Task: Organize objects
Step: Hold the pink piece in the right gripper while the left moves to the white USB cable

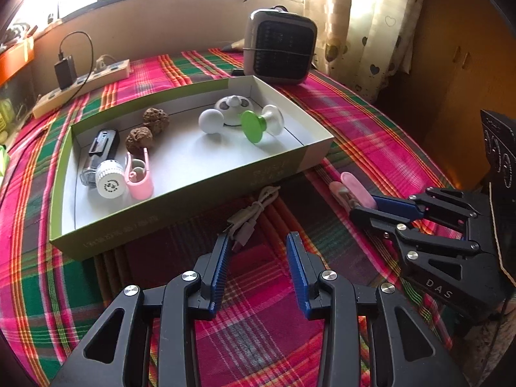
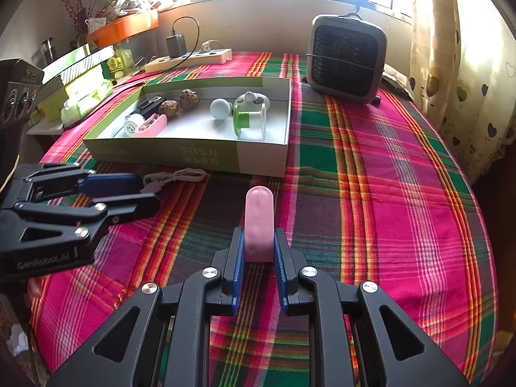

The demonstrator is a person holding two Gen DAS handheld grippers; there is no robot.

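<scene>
A shallow green-and-white box [image 1: 316, 153] [image 2: 264, 158] lies on the plaid cloth and holds several small items: two brown nuts, a white ball, a green-and-white spool [image 1: 258, 125], a pink clip holder [image 1: 138, 174], a white cap and a black device. My right gripper [image 2: 258, 242] [image 1: 361, 204] is shut on a pink clip [image 2: 259, 222] [image 1: 353, 187] in front of the box's near right corner. My left gripper [image 1: 259, 242] [image 2: 148, 193] is open and empty, just short of a bundled white USB cable [image 1: 254, 213] [image 2: 174, 177] lying by the box's front wall.
A grey fan heater [image 1: 279, 48] [image 2: 346, 59] stands behind the box. A power strip with a black charger [image 1: 80, 84] [image 2: 188, 56] lies at the back left. Green boxes [image 2: 80, 90] are stacked at the table's left edge. A curtain [image 2: 451, 48] hangs at the right.
</scene>
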